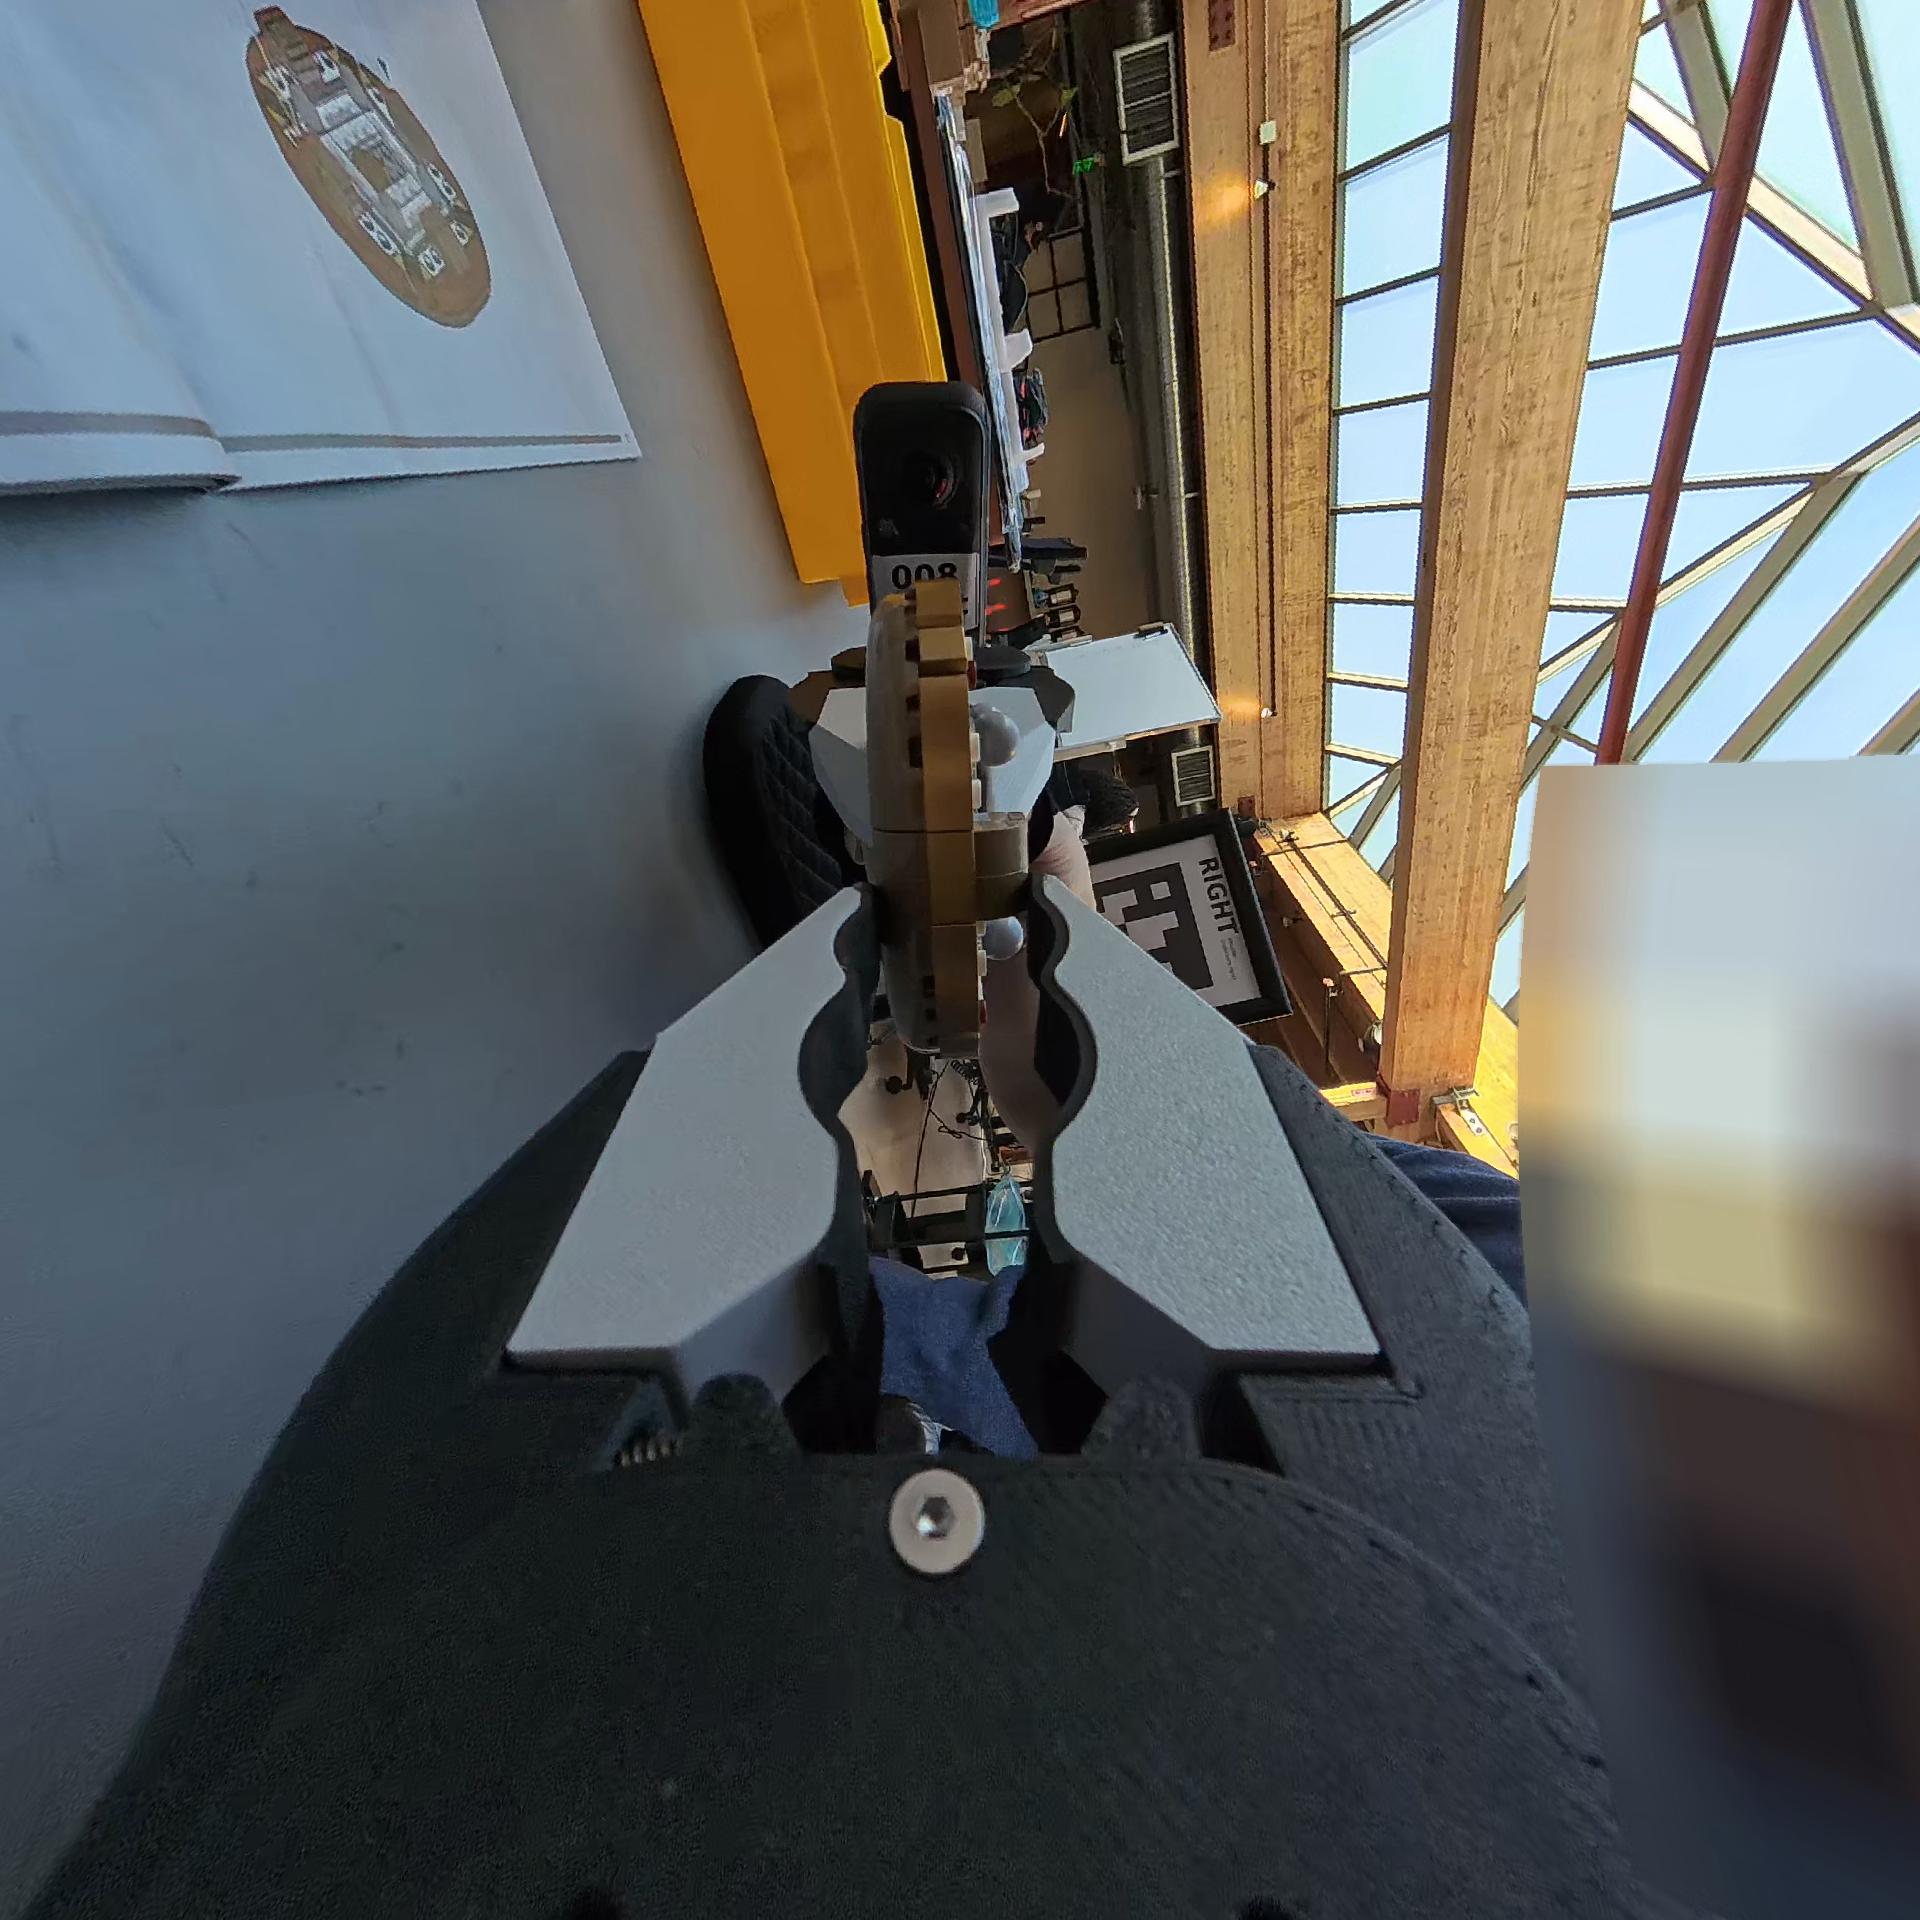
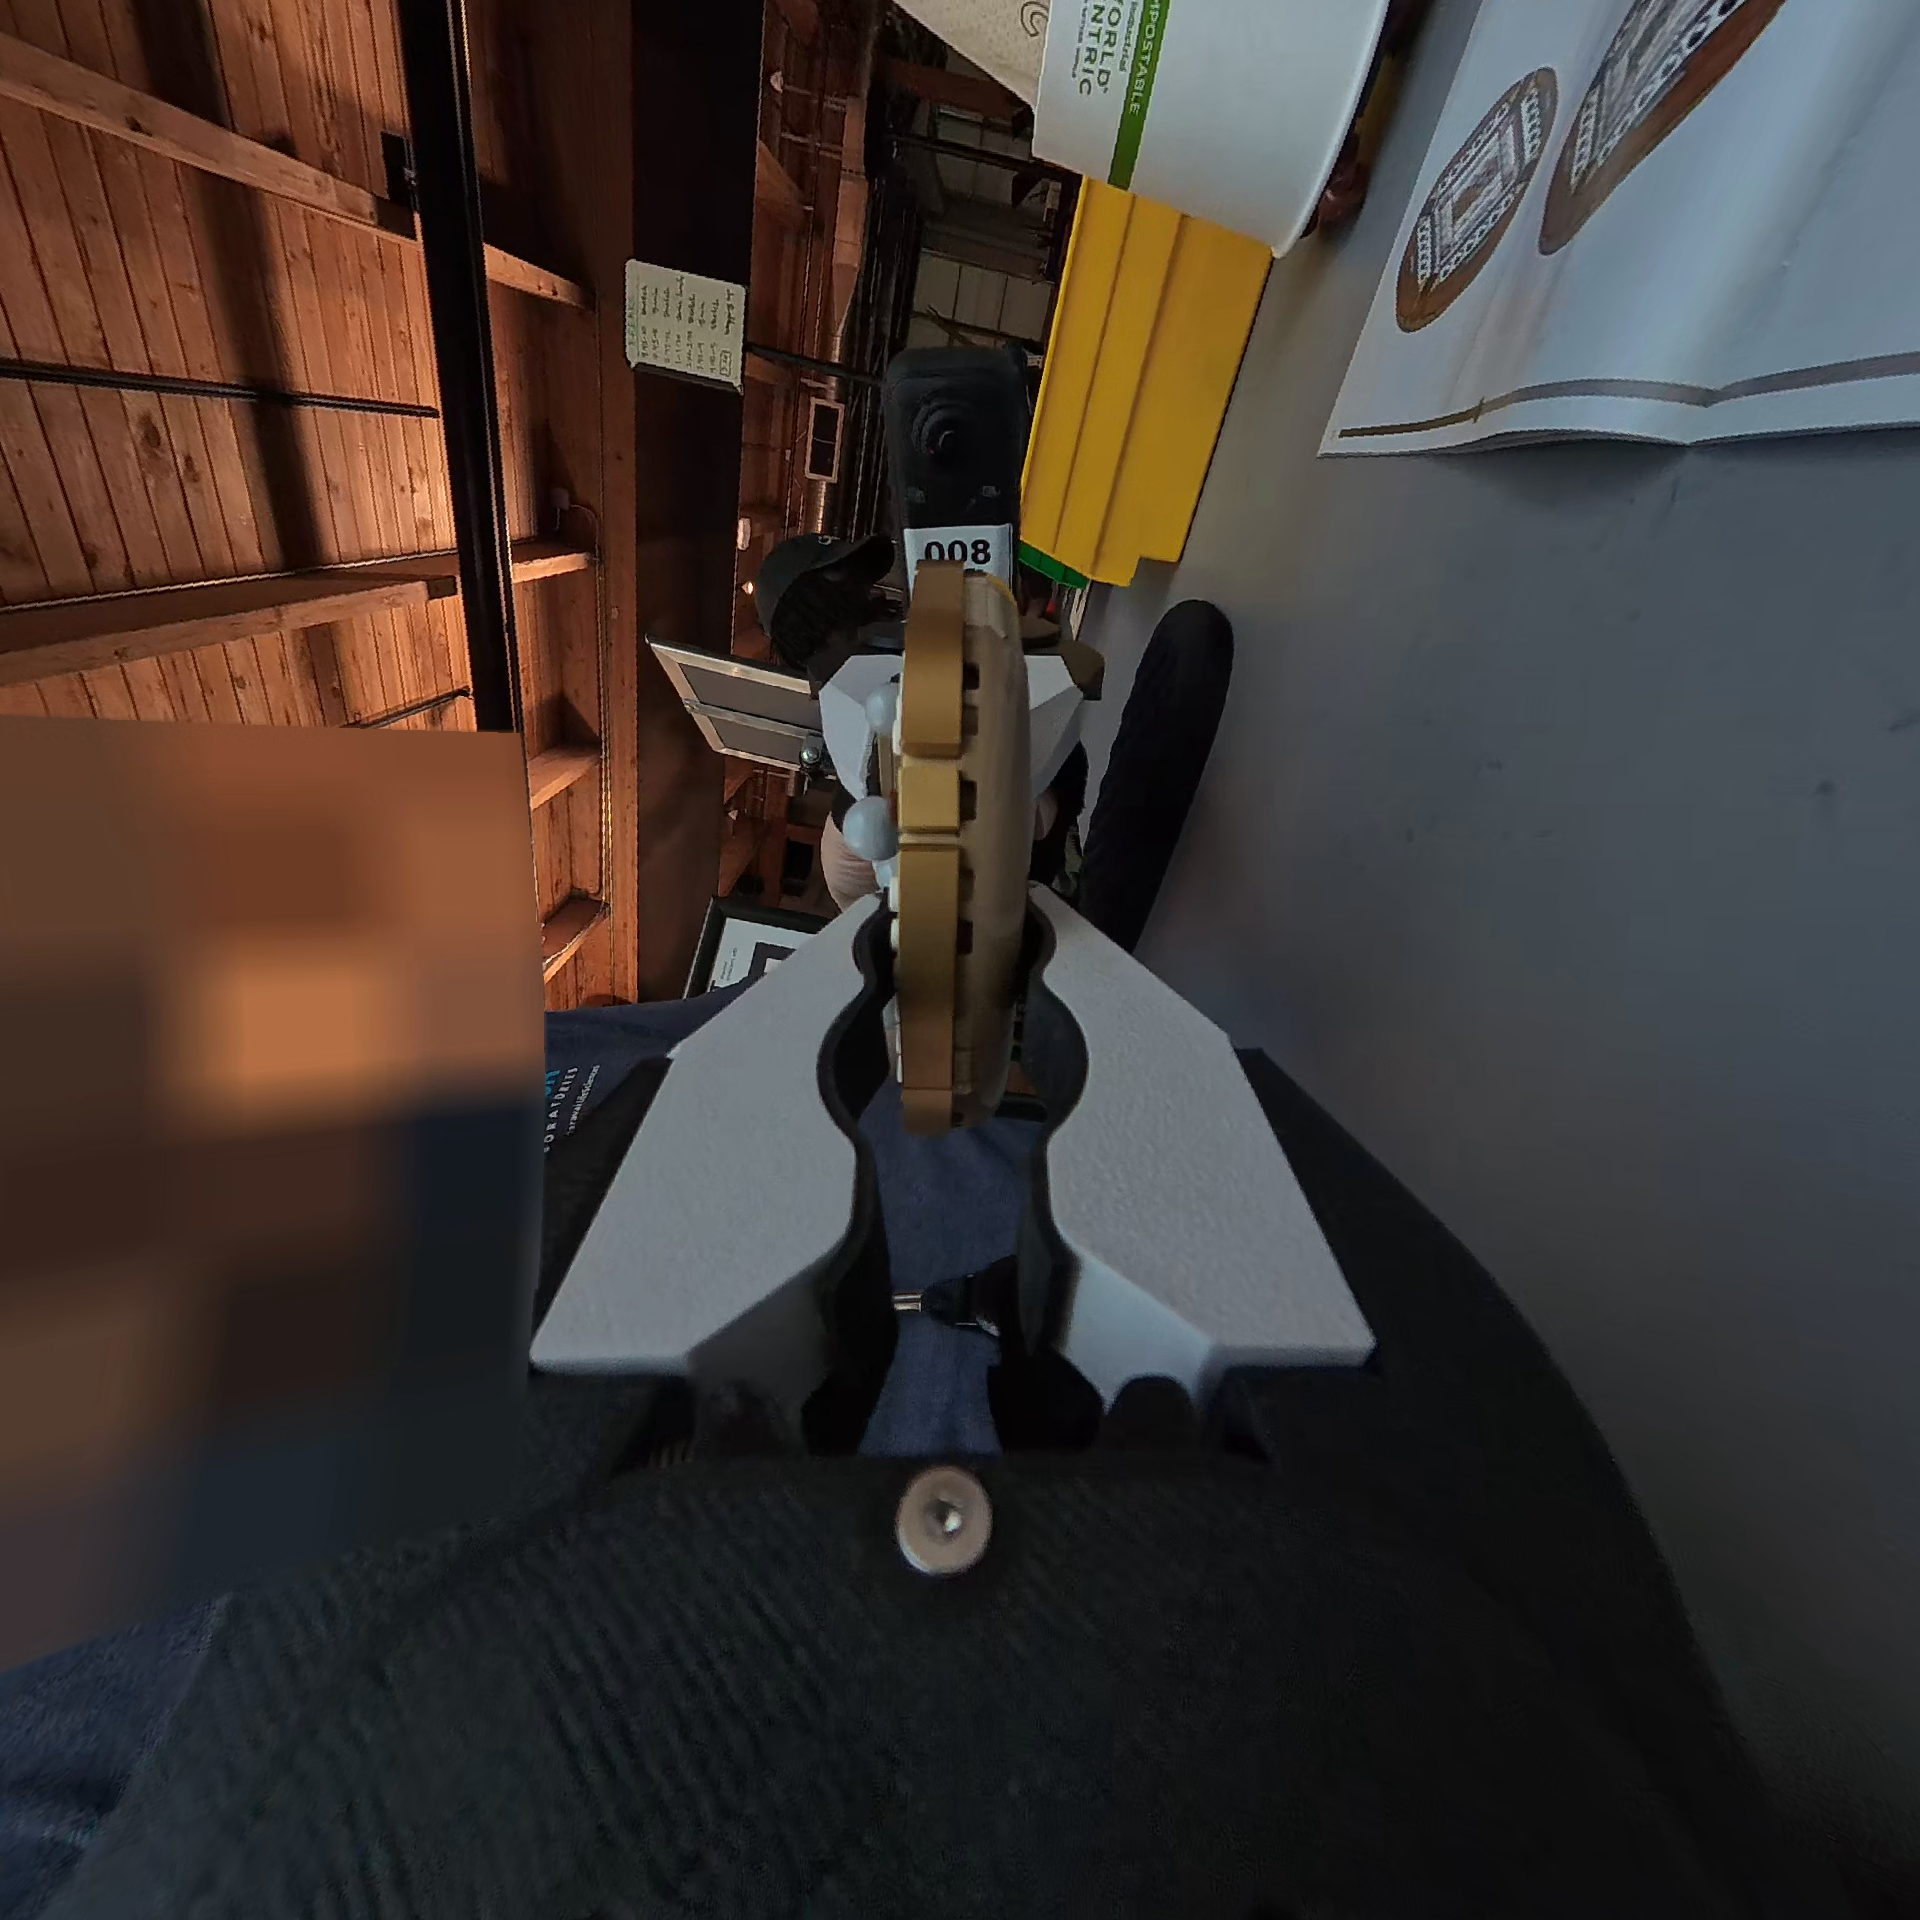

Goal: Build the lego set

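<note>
**Both grippers clamp one lego disc**

Grey fingers of the left gripper point(image 1: 951, 914) close on the near edge of a gold-and-tan lego disc point(image 1: 930, 821), held edge-on above the tabletop point(image 1: 364, 831). Opposite, the right gripper point(image 2: 956, 935) pinches the same disc point(image 2: 961, 831). An instruction booklet point(image 1: 312, 239) and yellow bins point(image 1: 800, 281) lie beyond.
</note>
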